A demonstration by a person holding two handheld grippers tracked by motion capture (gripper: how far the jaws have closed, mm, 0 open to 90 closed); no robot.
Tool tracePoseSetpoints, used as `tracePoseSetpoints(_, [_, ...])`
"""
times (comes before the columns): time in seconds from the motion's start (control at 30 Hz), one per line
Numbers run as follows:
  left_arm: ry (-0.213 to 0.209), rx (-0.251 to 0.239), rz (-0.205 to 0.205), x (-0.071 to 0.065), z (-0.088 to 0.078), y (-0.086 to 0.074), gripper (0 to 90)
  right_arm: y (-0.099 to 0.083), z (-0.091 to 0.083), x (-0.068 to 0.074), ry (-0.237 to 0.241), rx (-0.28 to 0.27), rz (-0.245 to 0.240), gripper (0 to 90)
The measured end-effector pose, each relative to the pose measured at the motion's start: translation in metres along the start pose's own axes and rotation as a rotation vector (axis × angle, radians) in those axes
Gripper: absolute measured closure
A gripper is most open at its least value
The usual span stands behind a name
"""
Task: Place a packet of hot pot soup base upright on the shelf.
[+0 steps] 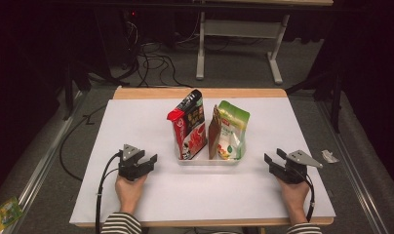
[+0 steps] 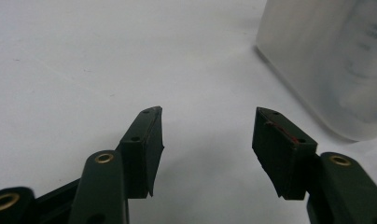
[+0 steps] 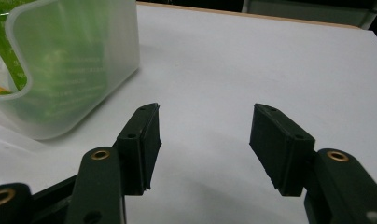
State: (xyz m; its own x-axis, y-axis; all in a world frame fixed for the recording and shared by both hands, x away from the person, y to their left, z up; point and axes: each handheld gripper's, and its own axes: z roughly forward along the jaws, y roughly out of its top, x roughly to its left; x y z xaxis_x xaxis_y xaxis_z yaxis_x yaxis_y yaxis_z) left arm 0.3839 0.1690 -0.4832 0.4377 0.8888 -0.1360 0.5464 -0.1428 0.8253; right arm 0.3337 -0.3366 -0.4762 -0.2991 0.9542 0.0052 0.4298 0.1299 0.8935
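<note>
Bin [image 1: 207, 161], a clear plastic one, sits near the middle of the white table [image 1: 136, 195], midway between the two grippers and a little farther from the person than they are. Its near wall runs across the table, left to right. Nearest the person, the left gripper [image 1: 148, 162] rests on the table in the left hand [image 1: 129, 187], jaws wide apart with nothing between them, pointing right and slightly away, toward the bin's left side. In the left gripper view the left gripper [image 2: 207, 126] has bare table between its pads, and the bin's frosted corner [image 2: 326, 70] stands ahead to the right, apart from the jaws. The right gripper [image 1: 272, 163], in the right hand [image 1: 293, 192], mirrors it: jaws wide, empty, pointing left toward the bin's right side. In the right gripper view the right gripper [image 3: 205, 123] is likewise over bare table, with the bin's rounded corner [image 3: 74, 70] ahead to the left. Three pouches stand upright in the bin with their long axes vertical: a red pouch [image 1: 189, 126] on the left, leaning slightly, a thin brown pouch [image 1: 214, 131] in the middle, and a green pouch [image 1: 232, 129] on the right. Beyond the table lie floor cables [image 1: 156, 63].
</note>
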Motion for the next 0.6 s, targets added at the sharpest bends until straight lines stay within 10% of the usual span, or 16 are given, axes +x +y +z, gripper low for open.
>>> tracePoseSetpoints(0.6, [0.03, 0.013, 0.022, -0.003, 0.0018, -0.0008, 37.6, -0.0002, -0.0001, 0.0004, 0.001, -0.003, -0.004, 42.8])
